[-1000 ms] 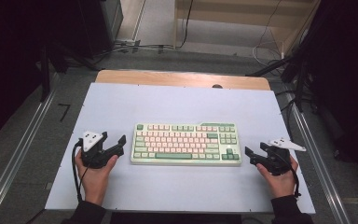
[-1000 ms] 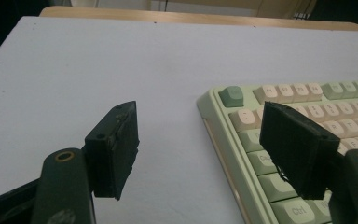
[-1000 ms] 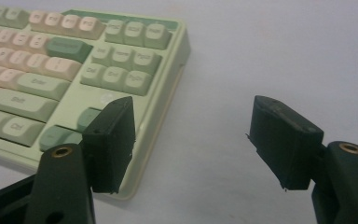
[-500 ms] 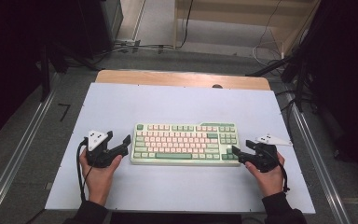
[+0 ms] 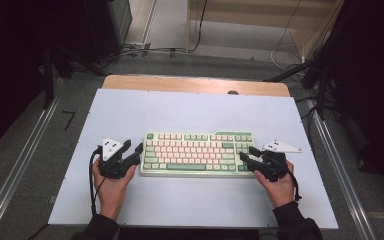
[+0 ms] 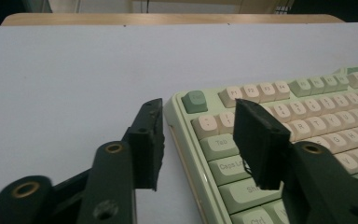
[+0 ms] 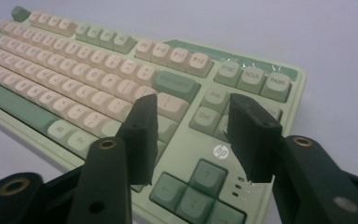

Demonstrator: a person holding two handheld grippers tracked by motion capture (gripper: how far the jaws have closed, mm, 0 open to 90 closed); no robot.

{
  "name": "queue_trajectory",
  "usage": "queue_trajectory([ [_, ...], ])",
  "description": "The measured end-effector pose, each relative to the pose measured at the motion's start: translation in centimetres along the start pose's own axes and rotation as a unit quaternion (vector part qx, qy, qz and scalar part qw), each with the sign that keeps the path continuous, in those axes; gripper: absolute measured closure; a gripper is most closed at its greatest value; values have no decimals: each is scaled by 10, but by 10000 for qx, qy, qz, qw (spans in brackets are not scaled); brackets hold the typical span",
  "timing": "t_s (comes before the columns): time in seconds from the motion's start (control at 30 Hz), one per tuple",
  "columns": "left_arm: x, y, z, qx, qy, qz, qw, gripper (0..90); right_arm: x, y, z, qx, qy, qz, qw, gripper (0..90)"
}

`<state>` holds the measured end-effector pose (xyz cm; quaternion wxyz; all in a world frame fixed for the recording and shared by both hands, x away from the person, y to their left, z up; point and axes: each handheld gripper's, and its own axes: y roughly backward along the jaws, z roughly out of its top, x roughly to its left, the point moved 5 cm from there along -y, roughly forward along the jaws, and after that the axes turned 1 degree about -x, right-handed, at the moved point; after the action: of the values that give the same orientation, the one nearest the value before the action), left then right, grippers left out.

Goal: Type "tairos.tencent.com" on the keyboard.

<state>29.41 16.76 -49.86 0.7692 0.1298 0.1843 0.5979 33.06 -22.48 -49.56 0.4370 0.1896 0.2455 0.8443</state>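
A pale green keyboard (image 5: 197, 152) with pink and green keys lies in the middle of the white table mat (image 5: 190, 112). My left gripper (image 5: 134, 152) is open at the keyboard's left end; in the left gripper view the left gripper (image 6: 200, 126) straddles the left edge of the keyboard (image 6: 307, 107), one jaw outside it and one over the Tab and Caps Lock keys. My right gripper (image 5: 246, 155) is open at the keyboard's right end; in the right gripper view the right gripper (image 7: 193, 116) hovers over the navigation and arrow keys of the keyboard (image 7: 74, 70).
The mat lies on a wooden table whose back edge (image 5: 195, 84) shows behind it. Metal rails (image 5: 20, 170) run along the floor on both sides. Cables (image 5: 145, 50) and dark stands sit beyond the table.
Both grippers have moved inward from beside the keyboard to its two ends. The keyboard has not shifted.
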Motion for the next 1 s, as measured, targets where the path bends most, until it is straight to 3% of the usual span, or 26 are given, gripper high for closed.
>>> queue_trajectory([
  [0.13, -4, -2, 1, -1, -35, -113, 9999, 704, 4, -4, 3, -38, 30, 94, 9999, 639],
  [0.17, -4, -2, 1, 9, -57, -177, 9998, 769, 7, -6, 5, -47, 36, 161, 9999, 691],
  [0.2, -5, -3, 1, 6, -42, -370, 9993, 810, 8, -8, 6, -47, 45, 202, 9998, 718],
  [0.3, -5, -4, 1, 9, 5, -486, 9988, 900, 12, -12, 8, 36, 72, 292, 9995, 821],
  [0.37, -5, -5, 1, 34, 35, -539, 9985, 900, 15, -14, 9, 54, 98, 302, 9995, 878],
  [0.57, -12, -9, 3, 120, -127, -418, 9990, 900, 19, -19, 13, 95, 133, 484, 9987, 883],
  [0.6, -14, -10, 4, 124, -160, -449, 9988, 900, 20, -19, 13, 92, 122, 502, 9986, 883],
  [0.67, -17, -11, 4, 116, -177, -613, 9979, 900, 23, -18, 15, -12, 171, 761, 9970, 884],
  [0.77, -21, -14, 4, 158, -192, -725, 9971, 900, 23, -20, 16, -39, 153, 852, 9962, 884],
  [1.0, -25, -22, 1, 290, -328, -775, 9960, 900, 27, -26, 15, -2, 283, 875, 9958, 885],
])
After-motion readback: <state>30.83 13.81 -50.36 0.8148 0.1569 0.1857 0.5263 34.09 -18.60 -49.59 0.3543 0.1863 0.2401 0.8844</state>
